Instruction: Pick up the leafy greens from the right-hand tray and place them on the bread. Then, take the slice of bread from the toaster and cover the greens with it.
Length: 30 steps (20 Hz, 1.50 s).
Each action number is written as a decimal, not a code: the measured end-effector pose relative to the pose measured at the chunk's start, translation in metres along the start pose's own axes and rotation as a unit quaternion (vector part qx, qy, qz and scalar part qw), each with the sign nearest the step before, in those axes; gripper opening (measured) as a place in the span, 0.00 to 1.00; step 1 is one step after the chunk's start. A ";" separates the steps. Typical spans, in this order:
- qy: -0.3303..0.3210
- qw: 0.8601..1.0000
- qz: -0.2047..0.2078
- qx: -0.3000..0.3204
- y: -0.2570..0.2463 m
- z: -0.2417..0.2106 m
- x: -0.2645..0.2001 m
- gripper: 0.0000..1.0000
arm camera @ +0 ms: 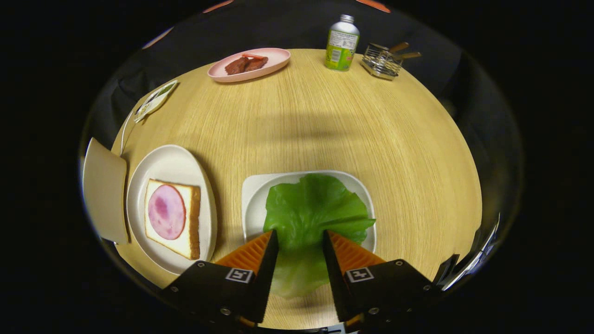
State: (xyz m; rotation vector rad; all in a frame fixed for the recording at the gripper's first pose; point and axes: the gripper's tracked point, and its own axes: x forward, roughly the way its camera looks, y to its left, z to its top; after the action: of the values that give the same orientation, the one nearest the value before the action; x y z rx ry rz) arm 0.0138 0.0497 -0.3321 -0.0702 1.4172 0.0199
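A green lettuce leaf lies on a white square tray, and its near part hangs over the tray's front rim. My gripper is open, one finger on each side of the leaf's near half; the leaf shows in the gap between them. To the left of the tray, a slice of bread topped with a round pink ham slice rests on a white oval plate. A beige box-shaped thing, perhaps the toaster, stands left of that plate at the table's edge.
At the far side of the round wooden table are a pink plate with dark meat pieces, a green-labelled bottle and a small wire rack. A printed packet lies at the far left edge.
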 end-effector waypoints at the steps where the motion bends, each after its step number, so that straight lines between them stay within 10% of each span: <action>1: -0.008 1.000 0.002 -0.010 0.003 0.001 0.000 0.50; 4: -0.004 1.000 0.003 0.015 0.000 0.006 0.002 0.18; 8: -0.004 0.997 0.048 0.052 0.004 0.013 -0.005 0.02; 18: -0.108 0.984 0.141 0.029 0.069 0.068 -0.091 0.01; 30: -0.044 0.983 0.174 -0.040 0.172 0.042 -0.050 0.07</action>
State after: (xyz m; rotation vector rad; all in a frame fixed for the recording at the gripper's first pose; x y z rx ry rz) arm 0.0381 0.2250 -0.2830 0.1109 1.3251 0.3649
